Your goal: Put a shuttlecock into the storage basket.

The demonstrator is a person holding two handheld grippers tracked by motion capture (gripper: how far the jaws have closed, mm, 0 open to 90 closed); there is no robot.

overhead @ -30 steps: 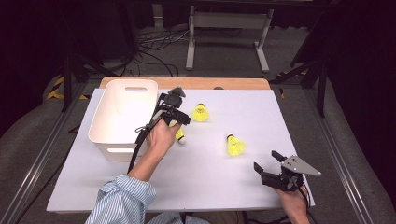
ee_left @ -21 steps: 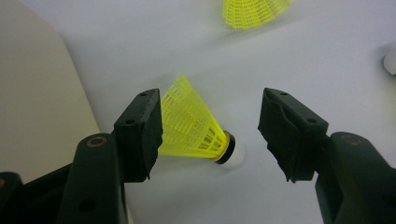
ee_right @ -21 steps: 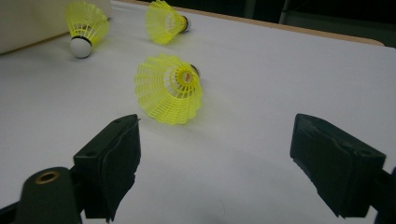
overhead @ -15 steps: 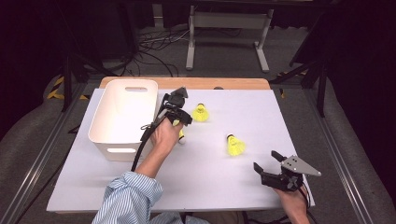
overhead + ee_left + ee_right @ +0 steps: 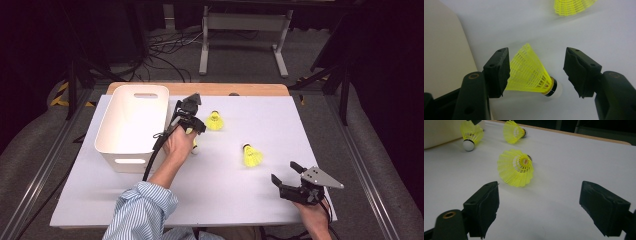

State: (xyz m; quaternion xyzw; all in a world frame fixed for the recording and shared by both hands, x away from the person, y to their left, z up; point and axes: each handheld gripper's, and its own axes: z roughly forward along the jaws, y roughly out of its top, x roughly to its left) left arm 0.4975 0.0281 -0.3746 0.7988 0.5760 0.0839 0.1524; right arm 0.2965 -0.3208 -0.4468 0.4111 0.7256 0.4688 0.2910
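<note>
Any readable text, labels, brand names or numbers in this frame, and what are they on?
None can be read.
The middle shuttlecock has a small red mark inside its skirt, too blurred to read.
The white bin, the white table, the left gripper and the right gripper show no lettering.

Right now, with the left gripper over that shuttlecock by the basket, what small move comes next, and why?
Probably close the left gripper: the shuttlecock lies between its open jaws, one pad beside the skirt, the other still apart.
</note>
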